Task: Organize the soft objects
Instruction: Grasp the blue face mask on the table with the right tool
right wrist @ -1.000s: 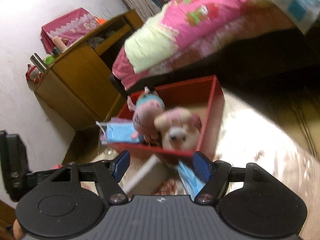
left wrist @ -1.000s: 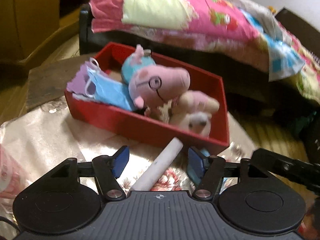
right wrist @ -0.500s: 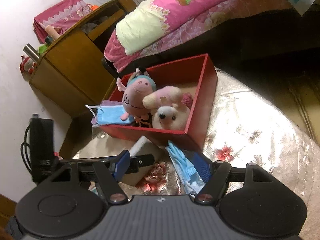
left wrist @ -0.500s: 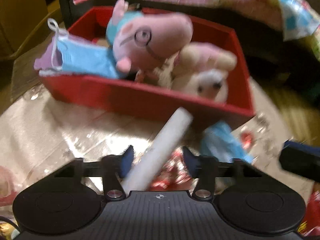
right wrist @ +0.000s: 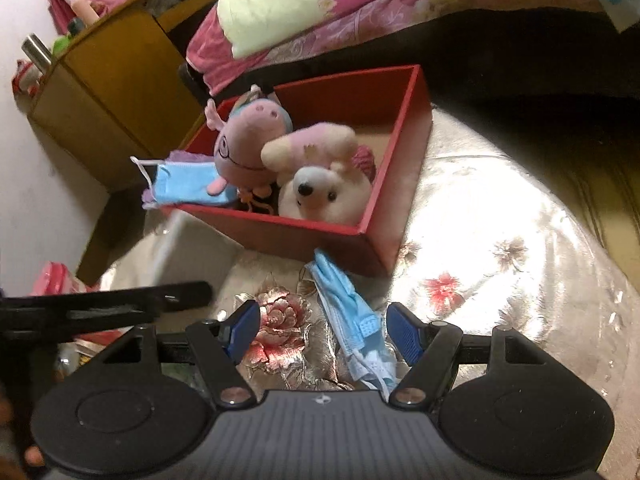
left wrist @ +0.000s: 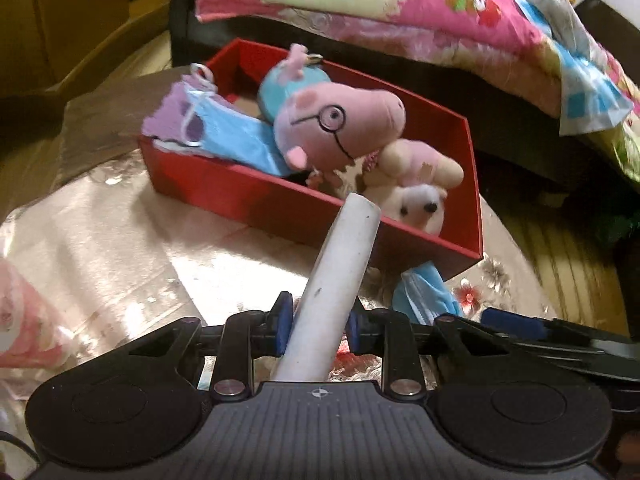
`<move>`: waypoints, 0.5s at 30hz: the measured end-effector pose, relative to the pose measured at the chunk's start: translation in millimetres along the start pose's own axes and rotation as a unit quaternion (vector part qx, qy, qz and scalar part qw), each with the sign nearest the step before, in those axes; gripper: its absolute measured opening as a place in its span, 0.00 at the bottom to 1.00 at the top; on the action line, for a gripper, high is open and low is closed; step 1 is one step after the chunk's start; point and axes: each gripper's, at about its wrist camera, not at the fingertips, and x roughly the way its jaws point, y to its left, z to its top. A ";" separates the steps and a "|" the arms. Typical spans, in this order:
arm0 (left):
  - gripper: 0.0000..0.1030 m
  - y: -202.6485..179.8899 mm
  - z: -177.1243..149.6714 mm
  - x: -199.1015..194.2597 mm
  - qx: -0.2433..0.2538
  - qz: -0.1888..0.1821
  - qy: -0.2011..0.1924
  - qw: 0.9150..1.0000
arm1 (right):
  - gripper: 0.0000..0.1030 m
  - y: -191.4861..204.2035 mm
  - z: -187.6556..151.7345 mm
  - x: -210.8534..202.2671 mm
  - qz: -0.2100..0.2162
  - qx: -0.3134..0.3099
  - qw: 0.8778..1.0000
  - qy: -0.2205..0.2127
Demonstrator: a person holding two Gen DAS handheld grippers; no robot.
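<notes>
A red box (left wrist: 256, 196) (right wrist: 404, 168) on the table holds a pink pig plush (left wrist: 340, 128) (right wrist: 244, 148), a cream dog plush (left wrist: 416, 200) (right wrist: 324, 192) and blue face masks (left wrist: 236, 136) (right wrist: 188, 184) draped over its rim. My left gripper (left wrist: 318, 322) is shut on a white foam roll (left wrist: 340, 276), which is lifted and points toward the box. My right gripper (right wrist: 324, 330) is open, its fingers either side of a crumpled blue mask (right wrist: 352, 320) (left wrist: 424, 296) lying on the table in front of the box.
The table wears a shiny floral cloth (right wrist: 500, 260). A bed with a pink quilt (left wrist: 400, 4) stands behind the box, a wooden cabinet (right wrist: 116, 92) to the left. A pink packet (left wrist: 20, 320) lies at the table's left edge.
My left gripper has closed on the white roll and lifted it off the table. My right gripper has moved down and forward around the loose blue mask.
</notes>
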 end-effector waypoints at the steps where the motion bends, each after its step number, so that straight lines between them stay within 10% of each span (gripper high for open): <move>1: 0.26 3.1 -0.6 -2.5 -0.003 -0.001 0.000 1.000 | 0.41 3.3 -0.2 3.1 -0.006 -0.008 1.000 0.000; 10: 0.26 5.5 1.1 -10.4 -0.008 -0.006 0.002 1.000 | 0.39 16.2 -2.3 28.2 -0.046 -0.057 0.997 0.015; 15: 0.26 5.5 0.3 -8.3 -0.008 -0.009 0.008 1.000 | 0.15 10.8 -3.5 43.4 -0.058 -0.051 0.996 0.051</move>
